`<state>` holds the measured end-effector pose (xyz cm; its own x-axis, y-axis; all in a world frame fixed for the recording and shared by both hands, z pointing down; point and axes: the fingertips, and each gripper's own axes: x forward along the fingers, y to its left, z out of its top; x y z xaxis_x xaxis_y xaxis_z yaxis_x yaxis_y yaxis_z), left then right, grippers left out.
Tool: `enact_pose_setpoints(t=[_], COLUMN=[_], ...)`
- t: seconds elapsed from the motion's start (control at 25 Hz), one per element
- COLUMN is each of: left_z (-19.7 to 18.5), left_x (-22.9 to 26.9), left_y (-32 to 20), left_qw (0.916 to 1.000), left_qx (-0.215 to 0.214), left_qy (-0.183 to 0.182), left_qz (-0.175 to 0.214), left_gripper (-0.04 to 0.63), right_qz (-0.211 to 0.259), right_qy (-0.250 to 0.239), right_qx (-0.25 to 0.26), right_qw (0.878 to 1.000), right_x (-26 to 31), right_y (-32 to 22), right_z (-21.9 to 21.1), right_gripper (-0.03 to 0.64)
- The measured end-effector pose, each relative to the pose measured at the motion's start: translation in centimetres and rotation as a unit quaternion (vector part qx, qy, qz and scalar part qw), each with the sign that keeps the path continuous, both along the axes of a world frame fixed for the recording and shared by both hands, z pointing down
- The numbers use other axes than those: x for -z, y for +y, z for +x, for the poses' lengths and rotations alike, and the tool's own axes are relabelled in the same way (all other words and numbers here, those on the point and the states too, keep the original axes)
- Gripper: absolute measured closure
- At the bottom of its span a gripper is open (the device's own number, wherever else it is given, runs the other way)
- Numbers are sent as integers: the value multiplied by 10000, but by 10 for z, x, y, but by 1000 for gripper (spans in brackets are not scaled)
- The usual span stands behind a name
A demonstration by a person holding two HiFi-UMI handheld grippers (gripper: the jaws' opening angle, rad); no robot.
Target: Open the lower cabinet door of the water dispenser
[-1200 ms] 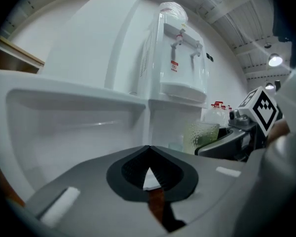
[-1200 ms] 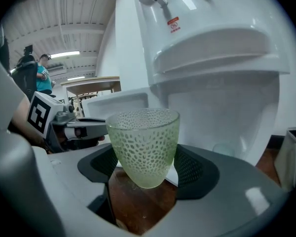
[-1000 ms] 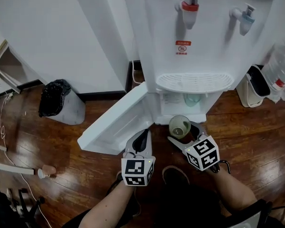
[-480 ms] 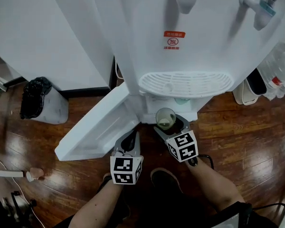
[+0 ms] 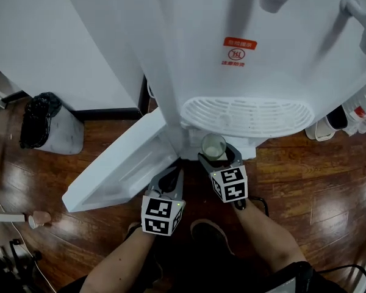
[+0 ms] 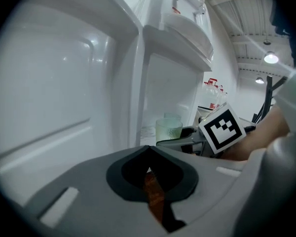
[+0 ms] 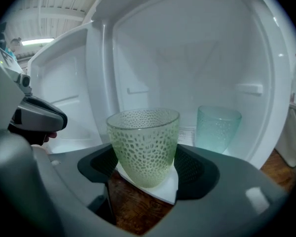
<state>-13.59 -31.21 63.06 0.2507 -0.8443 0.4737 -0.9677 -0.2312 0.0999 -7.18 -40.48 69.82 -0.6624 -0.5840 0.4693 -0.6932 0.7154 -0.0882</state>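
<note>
white lower cabinet door (image 5: 119, 170) stands swung wide, just left of your left tongs (image 5: 171, 180), clenched on nothing. your right tongs (image 5: 220, 157) grasp upright pale green dimpled glass cup (image 7: 144, 147). open cabinet cavity (image 7: 187, 58) straight ahead, right hand nearer

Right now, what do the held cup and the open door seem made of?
The cup looks like translucent pale-green glass or plastic, dimpled all over; which, I cannot tell. The door looks like glossy white moulded plastic, from its sheen and raised ribs.
</note>
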Motion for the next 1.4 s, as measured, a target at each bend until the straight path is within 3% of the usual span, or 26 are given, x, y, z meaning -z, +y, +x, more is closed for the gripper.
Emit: enact_pose_setpoints(t=[0.36,0.68,1.0,1.4], left_z=[-3,6,-8,-3], left_x=[-4,-9,-14,-17], left_y=[-6,1,5,12], left_qw=[9998,9999,9998,10000], left_qx=[168,-9,190,45], left_qy=[30,-70,42,54], left_qz=[55,77,-12,-62], left_gripper=[592,580,580,580], right_qz=[165,198,202,199], right_qy=[-146,-273,-285,-199], right_qx=[-429,-694,-690,-756], right_qw=[9988,9970,9970,9967], right_x=[0,-1,-4,-9], right_y=[-33,-54,-64,-76], right_z=[-15,-20,-31,-37], right_gripper=[259,259,261,259])
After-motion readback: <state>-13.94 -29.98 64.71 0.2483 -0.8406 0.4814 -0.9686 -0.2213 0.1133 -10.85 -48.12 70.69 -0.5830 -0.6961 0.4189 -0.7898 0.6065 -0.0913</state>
